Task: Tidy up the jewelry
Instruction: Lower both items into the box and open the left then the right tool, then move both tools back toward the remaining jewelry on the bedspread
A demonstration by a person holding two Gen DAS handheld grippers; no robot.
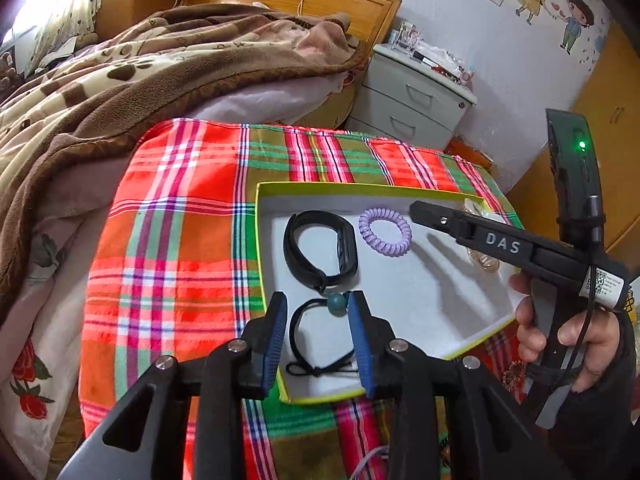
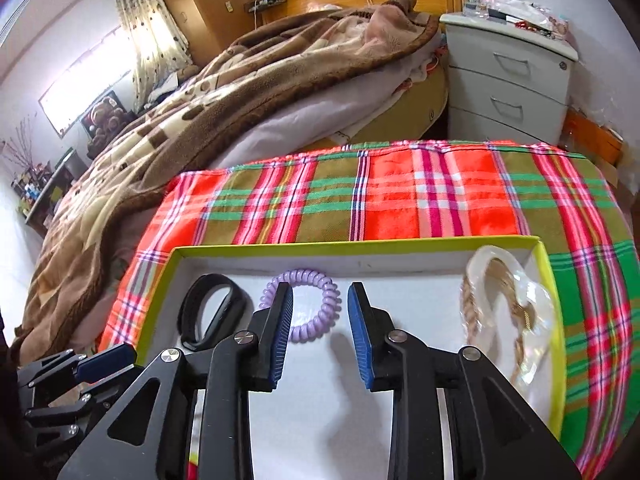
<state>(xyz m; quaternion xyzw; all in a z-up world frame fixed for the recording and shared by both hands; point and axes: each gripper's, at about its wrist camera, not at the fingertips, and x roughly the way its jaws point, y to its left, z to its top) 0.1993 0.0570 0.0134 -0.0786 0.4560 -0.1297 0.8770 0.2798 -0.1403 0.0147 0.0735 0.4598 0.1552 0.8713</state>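
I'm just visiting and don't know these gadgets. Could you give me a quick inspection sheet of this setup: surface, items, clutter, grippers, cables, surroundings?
Surface: plaid cloth covering a table, with a yellow-edged white box on it.
Job's things: all lying in the box: black band, purple coil tie, black cord with a green bead, gold chain in a clear bag.
Clutter: nothing seen on the cloth itself.
Grippers: left gripper open, pads either side of the cord but not pressing it; right gripper open and empty above the box floor.
Cables: black cable running down the right gripper's handle.
Surroundings: bed with brown blanket, grey nightstand, wall stickers.
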